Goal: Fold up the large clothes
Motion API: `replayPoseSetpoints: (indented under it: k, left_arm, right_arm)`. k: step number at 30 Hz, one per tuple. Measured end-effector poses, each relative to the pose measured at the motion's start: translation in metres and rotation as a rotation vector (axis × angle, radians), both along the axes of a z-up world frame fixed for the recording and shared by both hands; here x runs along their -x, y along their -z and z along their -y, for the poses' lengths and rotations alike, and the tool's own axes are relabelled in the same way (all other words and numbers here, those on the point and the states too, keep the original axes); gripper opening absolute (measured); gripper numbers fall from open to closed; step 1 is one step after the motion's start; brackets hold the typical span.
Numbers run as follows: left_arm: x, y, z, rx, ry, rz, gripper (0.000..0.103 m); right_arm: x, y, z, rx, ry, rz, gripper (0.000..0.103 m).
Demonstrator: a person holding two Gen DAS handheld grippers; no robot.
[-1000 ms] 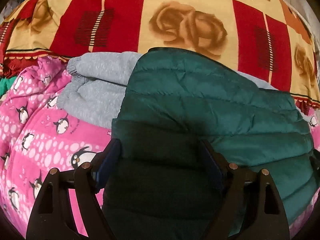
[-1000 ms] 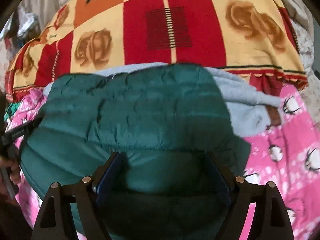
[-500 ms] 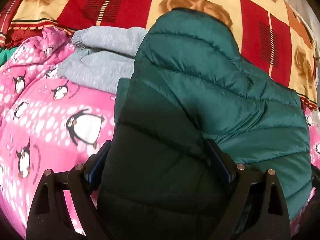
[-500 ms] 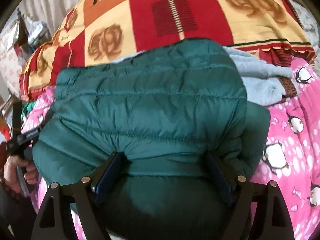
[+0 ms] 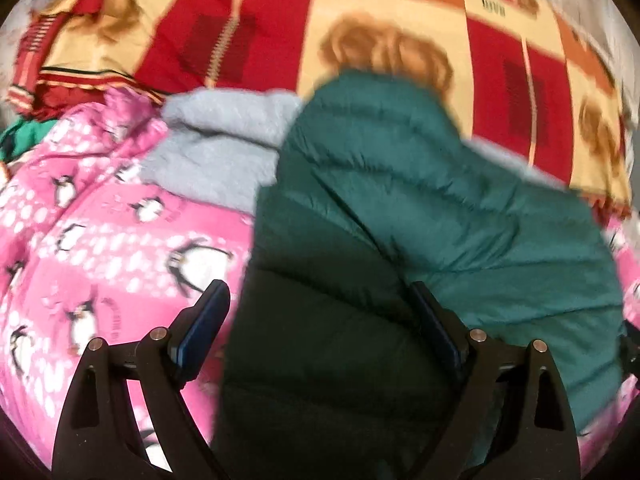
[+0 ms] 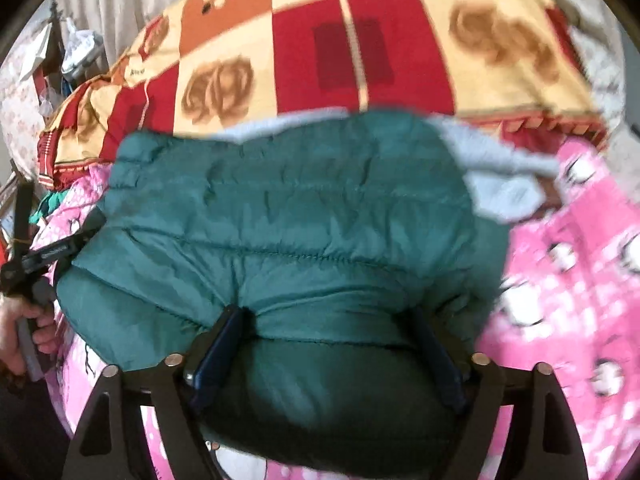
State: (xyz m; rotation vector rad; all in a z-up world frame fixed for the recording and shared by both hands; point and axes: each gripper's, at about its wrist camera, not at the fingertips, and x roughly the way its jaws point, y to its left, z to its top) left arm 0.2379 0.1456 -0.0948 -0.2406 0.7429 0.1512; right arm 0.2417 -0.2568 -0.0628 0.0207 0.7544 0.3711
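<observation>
- A penguin-print pink blanket covered the bed at far left, with a grey sweatshirt bunched just beyond it and a red-and-cream patchwork quilt behind.
- The left gripper stood with its jaws wide; the folded green puffer jacket filled most of the gap, touching the right finger while the left finger stood clear over the pink blanket, so no firm grip showed.
- The jacket lay as a thick folded bundle on the blanket, partly over the grey sweatshirt.
- The right gripper straddled the bundle's near edge, its jaws having just narrowed, both fingers close against the padding; whether they truly pinched could not be told through the blur.
- At the right-hand view's left edge, a person's hand held the other gripper's handle.
- The step appeared to be setting down or pressing the finished fold; next likely called for letting go cleanly without the padding springing open.
</observation>
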Motion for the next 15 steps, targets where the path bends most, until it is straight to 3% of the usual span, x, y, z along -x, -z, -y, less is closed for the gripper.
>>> replayPoseSetpoints:
  k: [2, 4, 6, 9, 12, 15]
  left_arm:
    - [0.019, -0.018, -0.002, 0.011, 0.003, 0.063, 0.09]
    - [0.033, -0.027, -0.001, 0.012, 0.009, 0.081, 0.09]
    - [0.039, -0.019, 0.0, 0.027, 0.008, 0.029, 0.09]
    - [0.03, 0.01, -0.003, 0.079, 0.002, -0.087, 0.09]
    - [0.025, 0.022, -0.008, 0.142, 0.0, -0.107, 0.095]
    - [0.025, 0.024, -0.009, 0.117, -0.004, -0.105, 0.1]
  right_arm:
    - [0.015, -0.016, 0.018, -0.058, 0.058, 0.077, 0.079]
    - [0.022, -0.017, 0.027, -0.089, 0.093, 0.07, 0.079]
    - [0.021, -0.007, 0.029, -0.115, 0.076, -0.002, 0.079]
    - [0.014, 0.014, 0.013, -0.019, 0.031, -0.079, 0.08]
    - [0.011, 0.025, 0.005, 0.037, 0.02, -0.081, 0.088]
    - [0.009, 0.028, 0.006, 0.034, 0.018, -0.095, 0.094]
